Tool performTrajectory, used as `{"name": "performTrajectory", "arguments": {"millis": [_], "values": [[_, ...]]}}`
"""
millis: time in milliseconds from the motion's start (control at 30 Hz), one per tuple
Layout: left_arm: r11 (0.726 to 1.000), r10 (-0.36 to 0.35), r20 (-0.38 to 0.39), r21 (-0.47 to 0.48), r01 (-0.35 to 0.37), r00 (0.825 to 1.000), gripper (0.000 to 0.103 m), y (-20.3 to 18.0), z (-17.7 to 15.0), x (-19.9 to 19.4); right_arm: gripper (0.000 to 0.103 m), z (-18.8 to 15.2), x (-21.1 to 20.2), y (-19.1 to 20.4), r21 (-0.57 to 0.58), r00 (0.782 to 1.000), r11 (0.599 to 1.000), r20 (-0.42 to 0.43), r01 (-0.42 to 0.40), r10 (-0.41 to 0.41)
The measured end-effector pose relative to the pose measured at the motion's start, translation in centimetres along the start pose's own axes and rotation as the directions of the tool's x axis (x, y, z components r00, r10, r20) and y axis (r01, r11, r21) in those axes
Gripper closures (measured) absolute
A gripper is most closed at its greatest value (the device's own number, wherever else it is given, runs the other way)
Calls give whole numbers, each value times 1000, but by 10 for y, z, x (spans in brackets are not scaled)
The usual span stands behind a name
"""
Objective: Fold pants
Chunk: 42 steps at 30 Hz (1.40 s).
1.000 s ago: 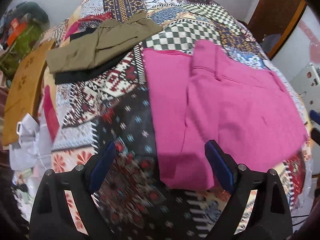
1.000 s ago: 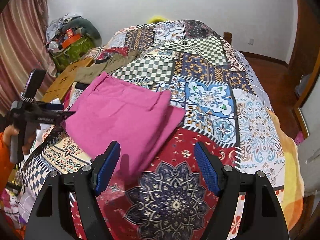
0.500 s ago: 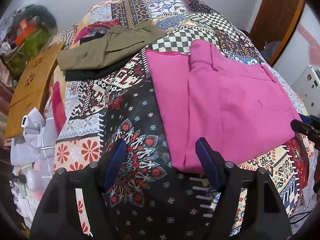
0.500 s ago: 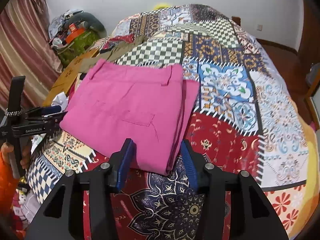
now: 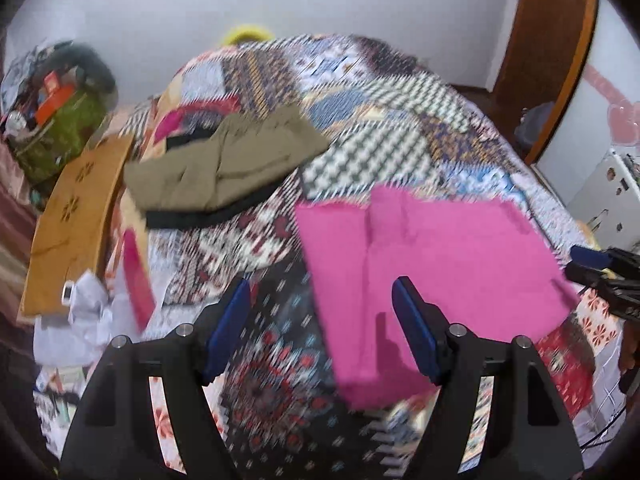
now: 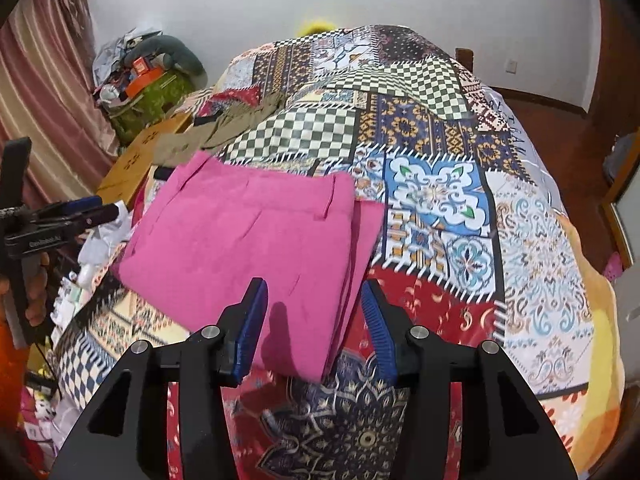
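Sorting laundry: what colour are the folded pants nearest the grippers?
Pink pants, clearest in the right wrist view.

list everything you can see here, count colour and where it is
pants: one, pink, folded flat on the near part of the bed
other clothes: a small pile, olive on top of black, far left of the bed
bedspread: one, many-coloured patchwork, covering the bed
board: one, tan with flower cut-outs, beside the bed's left edge
bag: one, green, stuffed with clutter, by the far wall on the left
curtain: one, pink striped, far left
door: one, brown wood, right of the bed
left claw: black with blue pads, open, over the pants' left edge
right claw: black with blue pads, open, at the pants' near corner
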<state>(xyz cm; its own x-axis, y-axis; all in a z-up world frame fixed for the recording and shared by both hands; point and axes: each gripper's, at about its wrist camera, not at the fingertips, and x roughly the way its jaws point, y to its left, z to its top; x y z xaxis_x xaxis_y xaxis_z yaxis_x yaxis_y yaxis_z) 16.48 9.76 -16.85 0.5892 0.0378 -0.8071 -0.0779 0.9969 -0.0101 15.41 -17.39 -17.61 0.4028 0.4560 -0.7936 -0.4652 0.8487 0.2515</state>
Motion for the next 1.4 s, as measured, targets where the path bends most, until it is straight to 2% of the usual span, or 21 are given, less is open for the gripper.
{"name": "performTrajectory", "arguments": {"millis": [167, 233, 400, 467, 533, 600, 800, 1033, 1067, 1133, 1200, 1267, 1333, 1400], "values": [[997, -68, 9, 20, 68, 998, 30, -22, 23, 17, 58, 15, 12, -5, 15, 1000, 1000, 0, 9, -9], [996, -84, -1, 34, 84, 996, 34, -30, 27, 26, 58, 20, 18, -5, 5, 1000, 1000, 3, 12, -12], [988, -130, -59, 76, 135, 990, 68, -51, 26, 51, 58, 28, 34, -9, -15, 1000, 1000, -2, 9, -10], [989, -115, -80, 84, 122, 990, 72, -55, 22, 62, 64, 29, 42, -11, -8, 1000, 1000, -11, 9, -9], [992, -85, -82, 85, 92, 993, 74, -55, 17, 72, 74, 29, 48, -14, -4, 1000, 1000, -24, 4, -4], [992, -82, -75, 92, 89, 994, 73, -54, 14, 75, 78, 27, 55, -17, -1, 999, 1000, -35, -8, 8], [990, -80, -68, 106, 87, 994, 73, -52, 14, 75, 79, 22, 58, -18, -13, 999, 1000, -37, -9, 9], [993, -114, -58, -4, 114, 992, 72, -19, 20, 56, 78, 25, 41, -17, -10, 1000, 1000, -29, 7, -7], [993, -120, -60, -13, 119, 991, 70, -14, 20, 55, 78, 25, 38, -18, -7, 1000, 1000, -25, 8, -8], [993, -115, -61, -33, 113, 991, 59, -7, 18, 53, 75, 25, 34, -19, 4, 1000, 1000, -25, 6, -6], [993, -107, -58, -53, 104, 993, 39, 1, 13, 52, 68, 24, 32, -20, 18, 1000, 1000, -26, -5, 6], [992, -107, -63, -67, 103, 992, 33, 6, 8, 53, 61, 21, 31, -20, 25, 1000, 1000, -27, -8, 9], [991, -115, -83, -80, 108, 990, 32, 9, 2, 57, 52, 18, 32, -20, 27, 999, 1000, -33, -3, 4], [987, -138, -111, -98, 127, 984, 32, 11, -4, 63, 51, 15, 35, -21, 38, 999, 999, -45, -7, 8]]}}
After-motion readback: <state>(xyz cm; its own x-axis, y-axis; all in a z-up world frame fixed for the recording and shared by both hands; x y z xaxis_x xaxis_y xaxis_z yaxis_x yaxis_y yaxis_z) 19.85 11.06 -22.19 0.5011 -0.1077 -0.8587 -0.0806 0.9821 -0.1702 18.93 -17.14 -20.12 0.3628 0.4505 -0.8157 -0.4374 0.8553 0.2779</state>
